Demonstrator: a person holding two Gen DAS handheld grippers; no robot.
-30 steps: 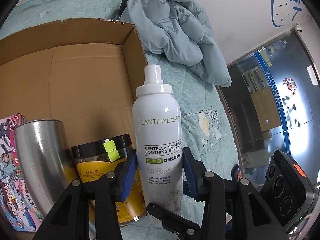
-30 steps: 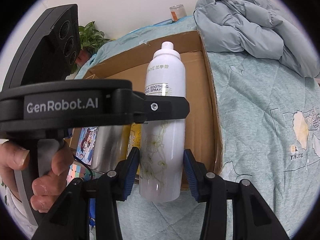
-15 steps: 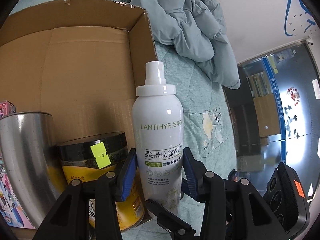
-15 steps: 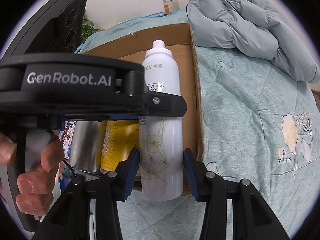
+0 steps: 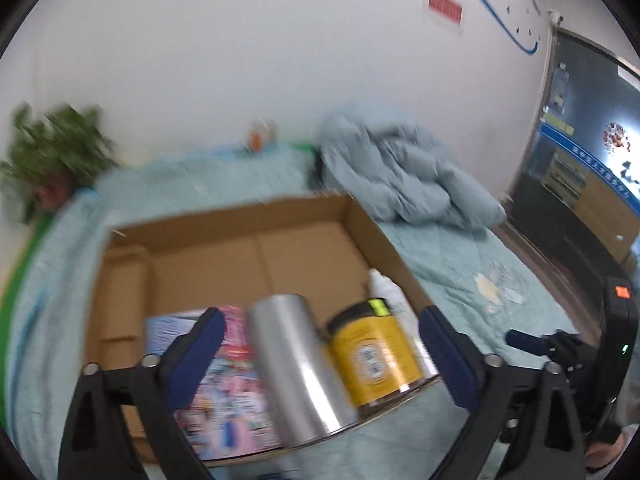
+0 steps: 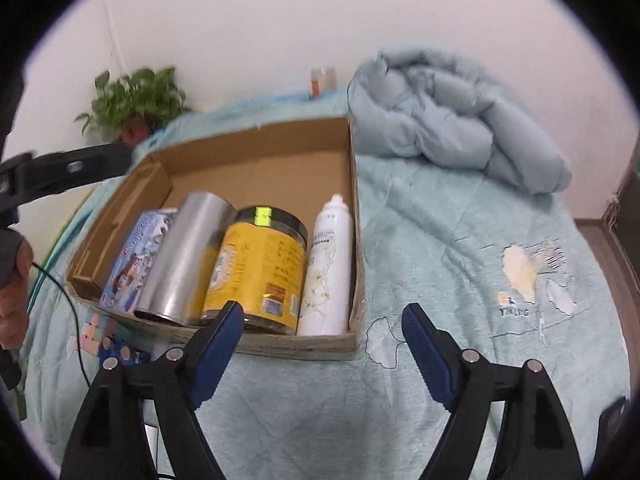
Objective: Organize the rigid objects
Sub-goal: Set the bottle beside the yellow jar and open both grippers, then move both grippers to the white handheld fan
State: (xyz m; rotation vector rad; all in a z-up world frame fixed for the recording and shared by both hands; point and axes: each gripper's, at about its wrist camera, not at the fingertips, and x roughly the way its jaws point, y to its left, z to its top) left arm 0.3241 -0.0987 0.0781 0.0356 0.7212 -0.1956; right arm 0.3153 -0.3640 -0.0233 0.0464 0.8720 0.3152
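A cardboard box (image 6: 256,148) lies on the bed. Along its near wall stand a white spray bottle (image 6: 326,268) in the right corner, a yellow jar (image 6: 256,268) with a black lid, a steel cup (image 6: 188,256) and a colourful booklet (image 6: 136,256). My right gripper (image 6: 322,316) hangs above the bedding in front of the box, its jaws opening, with nothing between them. My left gripper (image 5: 320,330) sits above and before the box, jaws opening wide and free of everything; the steel cup (image 5: 296,360), yellow jar (image 5: 372,352) and spray bottle (image 5: 390,292) show blurred beyond it.
A crumpled grey-blue duvet (image 6: 452,120) lies behind the box on the right. A potted plant (image 6: 132,100) and a small jar (image 6: 322,80) stand by the wall. The teal quilt (image 6: 460,264) spreads right of the box. A hand (image 6: 14,288) holds the left gripper's handle.
Both grippers were shut on the white spray bottle; both have let go and drawn back, the left one rising and tilting. The bottle now stands in the box's right corner.
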